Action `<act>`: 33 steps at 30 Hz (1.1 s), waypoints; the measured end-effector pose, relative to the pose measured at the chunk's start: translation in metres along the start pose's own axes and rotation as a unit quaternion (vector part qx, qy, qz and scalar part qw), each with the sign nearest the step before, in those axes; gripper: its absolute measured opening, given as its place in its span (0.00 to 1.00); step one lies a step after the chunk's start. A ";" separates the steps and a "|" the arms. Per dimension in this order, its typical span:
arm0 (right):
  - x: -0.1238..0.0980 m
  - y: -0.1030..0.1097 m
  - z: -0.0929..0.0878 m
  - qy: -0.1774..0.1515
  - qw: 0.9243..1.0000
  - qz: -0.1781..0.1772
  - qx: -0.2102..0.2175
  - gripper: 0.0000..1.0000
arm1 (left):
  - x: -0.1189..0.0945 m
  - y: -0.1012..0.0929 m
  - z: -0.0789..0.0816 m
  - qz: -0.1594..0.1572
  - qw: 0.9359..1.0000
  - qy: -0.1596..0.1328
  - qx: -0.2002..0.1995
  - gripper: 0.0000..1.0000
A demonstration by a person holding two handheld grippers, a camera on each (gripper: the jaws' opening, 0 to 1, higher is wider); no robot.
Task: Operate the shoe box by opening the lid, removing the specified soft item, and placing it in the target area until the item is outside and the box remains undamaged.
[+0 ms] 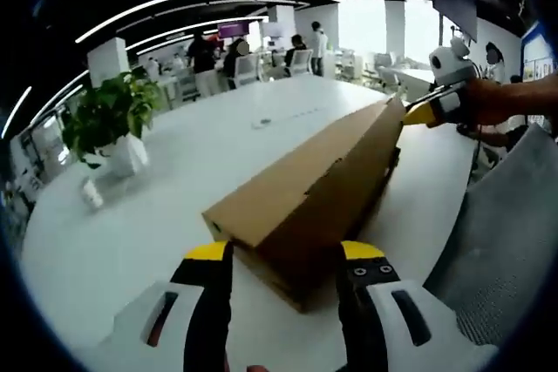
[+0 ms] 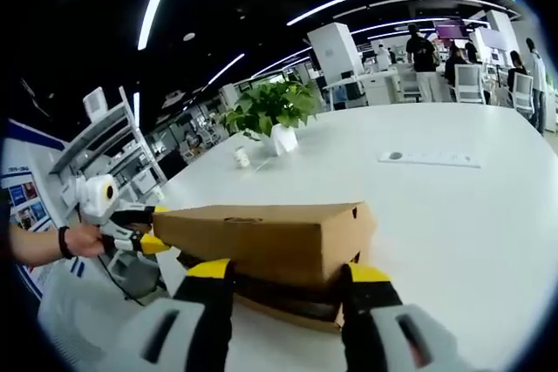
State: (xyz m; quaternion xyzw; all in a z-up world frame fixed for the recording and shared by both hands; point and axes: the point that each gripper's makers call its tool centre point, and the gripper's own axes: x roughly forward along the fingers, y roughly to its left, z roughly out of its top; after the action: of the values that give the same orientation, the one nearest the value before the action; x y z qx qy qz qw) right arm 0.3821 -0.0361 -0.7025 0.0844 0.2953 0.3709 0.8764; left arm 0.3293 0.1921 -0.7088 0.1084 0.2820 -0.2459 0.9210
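The cardboard shoe box (image 1: 305, 198) lies near the white surface's (image 1: 174, 154) edge, lid slightly raised. Left gripper (image 1: 286, 259) and right gripper (image 2: 283, 278) fingers spread wide at opposite ends.

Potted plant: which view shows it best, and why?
The right gripper view: the plant stands near centre, its leaves and white pot plain. In the left gripper view it sits near the left edge, darker and distorted.

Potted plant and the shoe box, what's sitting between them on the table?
Nothing: in the left gripper view, bare white table separates the potted plant from the shoe box. A small white cup stands beside the plant.
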 end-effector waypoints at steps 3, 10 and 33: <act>-0.001 0.001 0.006 -0.003 1.000 0.002 -0.005 0.47 | 0.001 0.006 0.004 0.017 1.000 -0.006 0.002 0.43; -0.001 0.000 0.012 0.004 0.998 -0.003 -0.063 0.16 | 0.002 0.019 0.012 0.039 0.999 -0.018 -0.002 0.34; 0.014 -0.022 0.029 0.003 0.996 -0.054 -0.072 0.26 | 0.002 0.054 0.037 0.091 0.993 -0.053 -0.053 0.11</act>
State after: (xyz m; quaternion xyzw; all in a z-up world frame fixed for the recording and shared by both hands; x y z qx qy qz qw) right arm 0.4197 -0.0394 -0.6939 0.0035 0.2746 0.3435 0.8981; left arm 0.3758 0.2253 -0.6762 0.0716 0.2343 -0.1511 0.9577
